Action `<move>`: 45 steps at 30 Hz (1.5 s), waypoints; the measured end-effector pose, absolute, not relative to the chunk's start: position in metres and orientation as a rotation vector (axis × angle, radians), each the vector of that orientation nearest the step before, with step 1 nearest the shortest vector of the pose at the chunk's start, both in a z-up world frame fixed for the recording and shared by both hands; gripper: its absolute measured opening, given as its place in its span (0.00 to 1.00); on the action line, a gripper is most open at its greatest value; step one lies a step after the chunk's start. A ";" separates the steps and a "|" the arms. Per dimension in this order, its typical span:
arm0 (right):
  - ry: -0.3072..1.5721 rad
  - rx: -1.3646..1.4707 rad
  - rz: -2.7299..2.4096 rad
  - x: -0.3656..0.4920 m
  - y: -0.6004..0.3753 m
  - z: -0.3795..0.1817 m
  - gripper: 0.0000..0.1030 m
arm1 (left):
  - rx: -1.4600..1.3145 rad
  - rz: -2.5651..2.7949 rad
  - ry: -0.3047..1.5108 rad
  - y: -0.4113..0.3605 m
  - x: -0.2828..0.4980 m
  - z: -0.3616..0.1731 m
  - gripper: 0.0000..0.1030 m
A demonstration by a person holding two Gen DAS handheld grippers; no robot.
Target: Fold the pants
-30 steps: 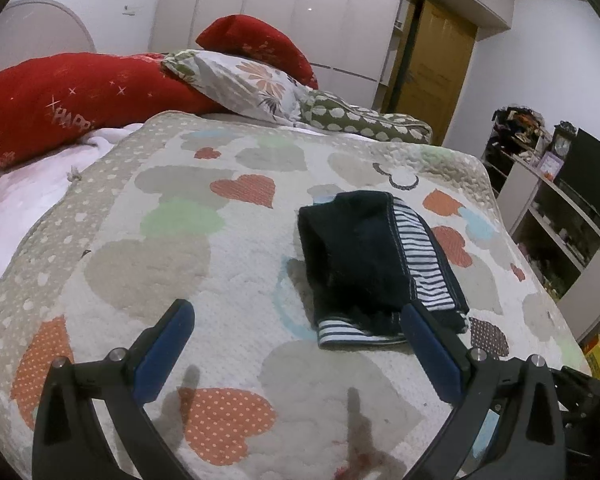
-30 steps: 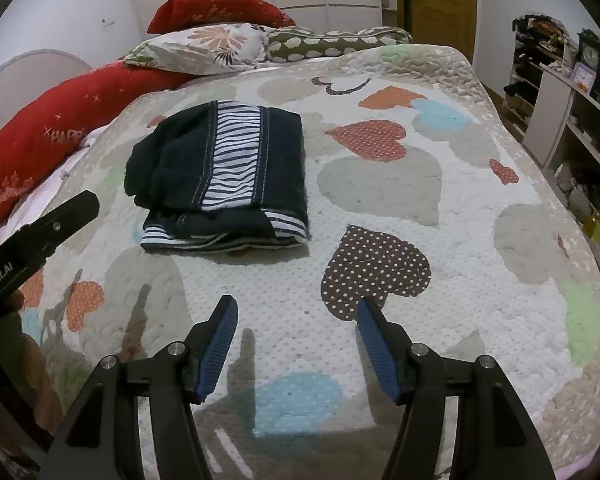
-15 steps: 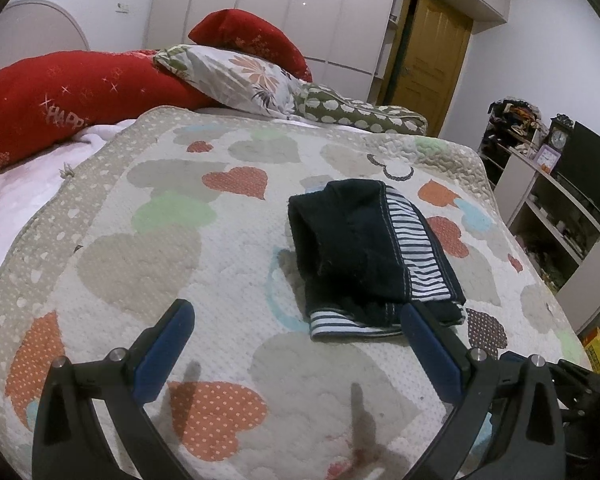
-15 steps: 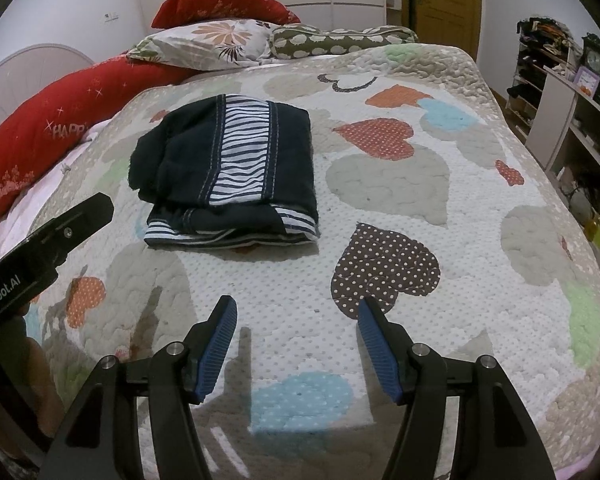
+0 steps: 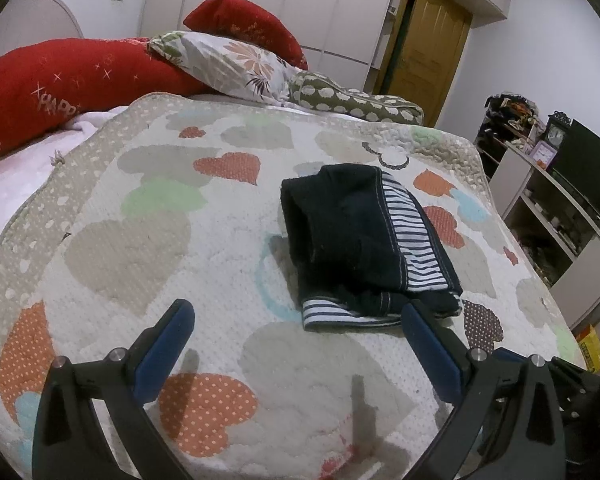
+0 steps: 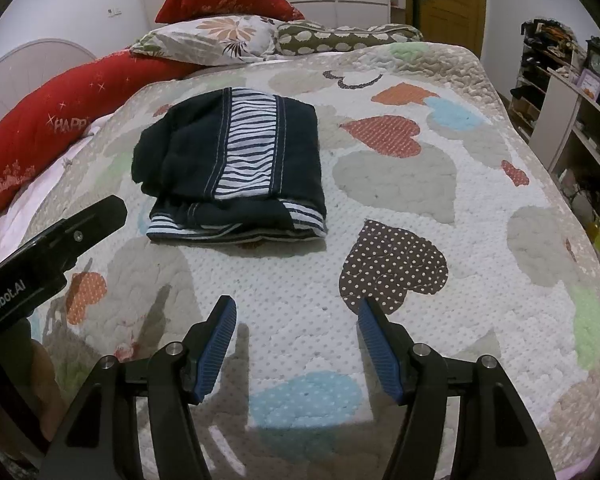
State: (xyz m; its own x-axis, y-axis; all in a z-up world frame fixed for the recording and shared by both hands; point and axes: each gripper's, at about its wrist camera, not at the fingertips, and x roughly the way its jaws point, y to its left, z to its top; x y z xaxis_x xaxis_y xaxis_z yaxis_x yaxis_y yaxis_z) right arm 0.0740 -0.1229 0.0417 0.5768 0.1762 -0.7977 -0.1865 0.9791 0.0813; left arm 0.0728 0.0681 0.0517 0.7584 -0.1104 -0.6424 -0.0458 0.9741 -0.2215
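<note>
The dark navy pants with a blue-and-white striped panel lie folded in a compact bundle on the heart-patterned quilt. They also show in the right wrist view, up and left of centre. My left gripper is open and empty, held above the quilt just short of the bundle's near edge. My right gripper is open and empty, nearer than the bundle and to its right. The left gripper's body shows at the left of the right wrist view.
Red pillows, a floral pillow and a dotted green bolster lie at the head of the bed. White shelving stands along the right side, with a wooden door behind.
Both grippers have drawn back slightly and risen, so the folded pants sit a little farther away in both views. The pants have not moved.
</note>
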 end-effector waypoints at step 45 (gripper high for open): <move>0.930 -0.016 0.212 0.071 -0.119 0.038 0.67 | -0.199 -0.036 0.726 0.060 0.069 0.051 1.00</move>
